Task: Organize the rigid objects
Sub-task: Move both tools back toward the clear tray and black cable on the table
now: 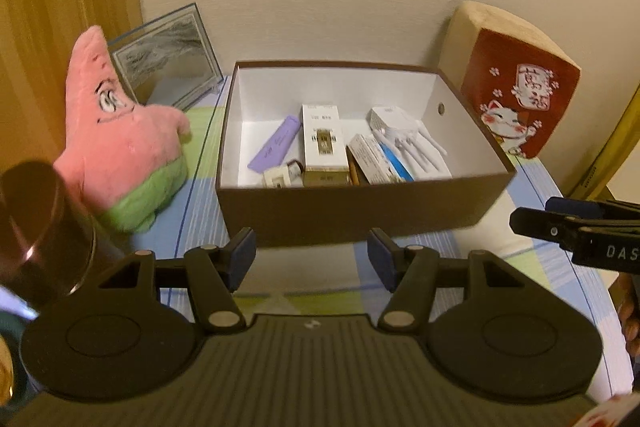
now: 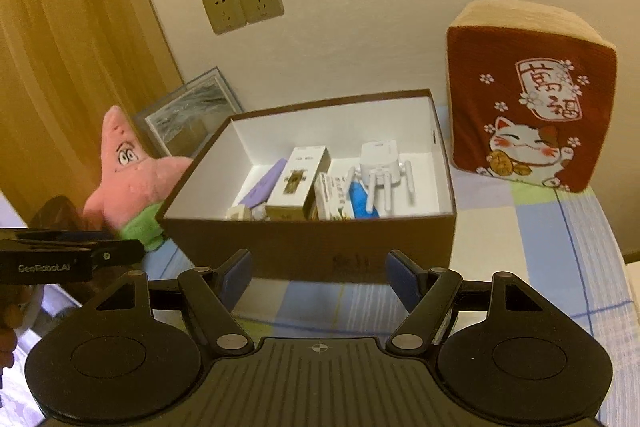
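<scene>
A brown cardboard box (image 1: 352, 211) with a white inside stands on the checked table; it also shows in the right wrist view (image 2: 312, 247). Inside lie a tall white carton (image 1: 323, 143), a purple case (image 1: 276, 145), a white router with antennas (image 2: 380, 167), a small printed carton (image 1: 370, 159) and a blue item (image 2: 362, 201). My left gripper (image 1: 312, 259) is open and empty, just in front of the box. My right gripper (image 2: 320, 277) is open and empty, also before the box's front wall. Each gripper shows at the edge of the other's view.
A pink star plush (image 1: 116, 139) sits left of the box, with a framed picture (image 1: 168, 55) behind it. A red cat cushion (image 2: 528, 107) leans on the wall at the right. A dark shiny cylinder (image 1: 36, 227) stands near left.
</scene>
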### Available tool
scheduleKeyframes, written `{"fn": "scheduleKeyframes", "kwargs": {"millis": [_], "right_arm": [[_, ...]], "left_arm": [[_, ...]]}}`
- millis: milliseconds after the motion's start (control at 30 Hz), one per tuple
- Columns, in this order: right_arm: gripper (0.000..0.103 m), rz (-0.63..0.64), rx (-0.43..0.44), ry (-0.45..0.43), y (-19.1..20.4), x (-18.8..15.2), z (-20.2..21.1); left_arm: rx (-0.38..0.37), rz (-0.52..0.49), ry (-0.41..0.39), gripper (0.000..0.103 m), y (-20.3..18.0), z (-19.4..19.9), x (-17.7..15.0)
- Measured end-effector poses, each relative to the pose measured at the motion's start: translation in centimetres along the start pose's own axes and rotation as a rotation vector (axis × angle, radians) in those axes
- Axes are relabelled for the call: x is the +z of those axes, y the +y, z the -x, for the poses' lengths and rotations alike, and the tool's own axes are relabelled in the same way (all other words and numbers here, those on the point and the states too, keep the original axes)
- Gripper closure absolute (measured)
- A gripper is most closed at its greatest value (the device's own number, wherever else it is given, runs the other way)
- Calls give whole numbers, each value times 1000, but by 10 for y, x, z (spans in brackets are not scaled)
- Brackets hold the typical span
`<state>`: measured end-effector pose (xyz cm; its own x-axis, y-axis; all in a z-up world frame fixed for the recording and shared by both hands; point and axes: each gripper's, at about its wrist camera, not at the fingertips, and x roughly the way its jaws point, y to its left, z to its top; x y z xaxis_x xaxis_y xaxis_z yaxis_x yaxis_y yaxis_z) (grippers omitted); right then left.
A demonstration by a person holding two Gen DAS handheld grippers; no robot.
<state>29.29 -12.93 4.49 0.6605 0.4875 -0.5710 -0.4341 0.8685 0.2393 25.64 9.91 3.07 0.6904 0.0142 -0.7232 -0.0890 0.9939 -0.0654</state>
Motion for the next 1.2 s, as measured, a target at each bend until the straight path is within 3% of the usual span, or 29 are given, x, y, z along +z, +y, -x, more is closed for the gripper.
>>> {"fn": "scheduleKeyframes", "kwargs": {"millis": [567,1200], "right_arm": [[32,-22,-31,93,-1,-61,31],[32,-5,-59,200,-5,-102,27]], "left_arm": [[-11,-6,63,45,-15,26,-61],[-10,12,148,45,-23,20,-107]]}}
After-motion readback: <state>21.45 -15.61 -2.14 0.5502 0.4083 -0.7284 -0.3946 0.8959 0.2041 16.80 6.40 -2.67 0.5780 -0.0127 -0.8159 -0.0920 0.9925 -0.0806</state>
